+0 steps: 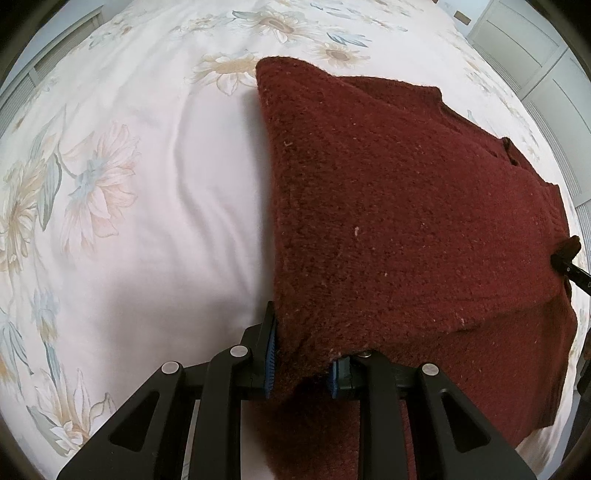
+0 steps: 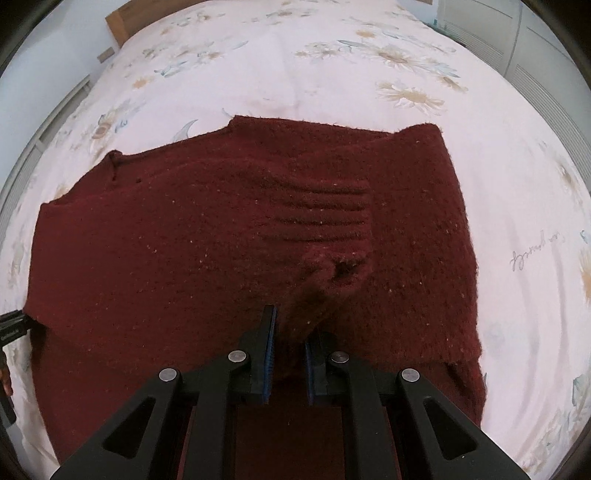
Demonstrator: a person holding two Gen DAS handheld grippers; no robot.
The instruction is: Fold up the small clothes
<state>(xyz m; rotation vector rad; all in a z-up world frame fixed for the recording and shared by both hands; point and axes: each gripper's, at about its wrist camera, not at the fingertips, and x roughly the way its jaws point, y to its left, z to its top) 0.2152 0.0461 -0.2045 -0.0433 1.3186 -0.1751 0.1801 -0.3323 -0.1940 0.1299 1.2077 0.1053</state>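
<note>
A dark red knitted sweater (image 1: 406, 206) lies spread on a floral bed cover (image 1: 140, 206). My left gripper (image 1: 301, 354) is shut on the sweater's near left corner, with the knit bunched between the blue pads. In the right wrist view the same sweater (image 2: 184, 251) fills the middle, one sleeve folded across the body. Its ribbed cuff (image 2: 325, 225) lies just ahead of my right gripper (image 2: 290, 339), which is shut on the cuff's end. The right gripper's tip (image 1: 565, 254) also shows at the far right edge of the left wrist view.
The bed cover (image 2: 517, 221) spreads bare beyond the sweater on all sides. White cupboard doors (image 1: 524, 48) stand past the bed's far right. A wooden headboard (image 2: 122, 18) shows at the top left in the right wrist view. The left gripper's body (image 2: 11, 325) shows at the left edge there.
</note>
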